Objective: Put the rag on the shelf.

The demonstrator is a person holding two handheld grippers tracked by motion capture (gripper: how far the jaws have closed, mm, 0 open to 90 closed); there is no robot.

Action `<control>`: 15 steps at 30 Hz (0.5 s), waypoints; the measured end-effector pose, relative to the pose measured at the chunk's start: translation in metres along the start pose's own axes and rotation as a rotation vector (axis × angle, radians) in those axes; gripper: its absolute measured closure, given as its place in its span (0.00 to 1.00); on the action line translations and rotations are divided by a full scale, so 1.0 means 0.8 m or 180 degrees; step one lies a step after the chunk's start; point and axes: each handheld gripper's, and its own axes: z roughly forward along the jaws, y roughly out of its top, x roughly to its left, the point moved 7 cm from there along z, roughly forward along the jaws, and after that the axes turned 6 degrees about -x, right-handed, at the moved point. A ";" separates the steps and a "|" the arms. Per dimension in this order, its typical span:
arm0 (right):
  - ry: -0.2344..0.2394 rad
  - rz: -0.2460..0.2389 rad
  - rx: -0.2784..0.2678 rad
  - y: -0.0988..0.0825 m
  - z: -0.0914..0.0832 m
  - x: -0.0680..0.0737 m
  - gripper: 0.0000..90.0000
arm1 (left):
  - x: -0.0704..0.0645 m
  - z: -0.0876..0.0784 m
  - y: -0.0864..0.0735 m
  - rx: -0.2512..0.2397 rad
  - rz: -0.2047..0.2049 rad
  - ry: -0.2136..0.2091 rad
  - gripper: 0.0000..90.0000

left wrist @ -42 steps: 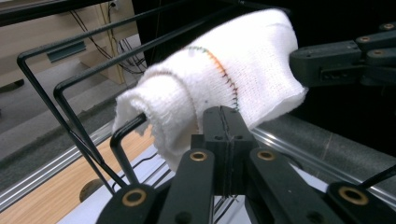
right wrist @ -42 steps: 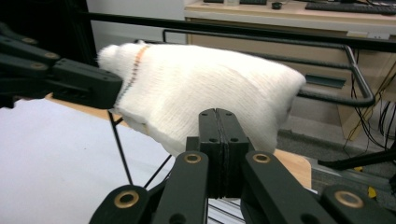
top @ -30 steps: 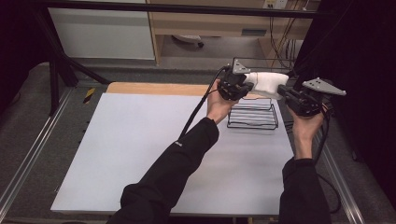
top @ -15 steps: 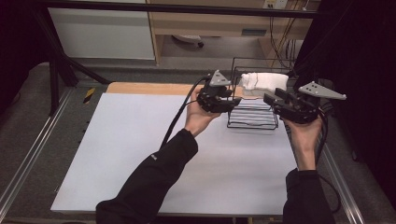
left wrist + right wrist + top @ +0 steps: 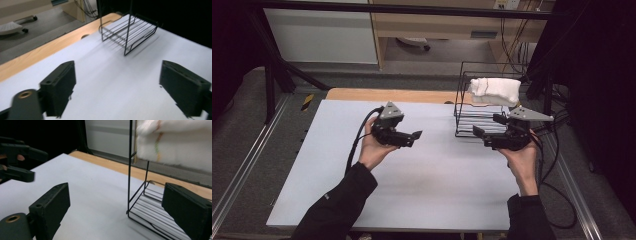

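High view: the folded white cloth (image 5: 494, 91) lay draped over the top of the black wire rack (image 5: 472, 117) at the far right of the pale grey desk (image 5: 412, 190). The left gripper (image 5: 416, 136) was released, nothing between its jaws, which had just been opening; it hung above the desk, well apart from the rack. The right gripper (image 5: 484, 131) was likewise released and empty, jaws just opened, just beside the rack's near edge, below the cloth.
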 end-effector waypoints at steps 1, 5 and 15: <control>0.0005 -0.0001 0.0034 -0.005 0.003 0.002 0.06 | 0.004 -0.008 -0.009 0.0018 -0.0005 0.0029 0.12; 0.0079 -0.0004 0.0114 -0.022 0.011 0.011 0.03 | 0.022 -0.038 -0.045 0.0048 -0.0088 0.0101 0.08; 0.0224 -0.0005 0.0238 -0.067 0.019 0.027 0.01 | 0.061 -0.102 -0.131 0.0121 -0.0361 0.0298 0.07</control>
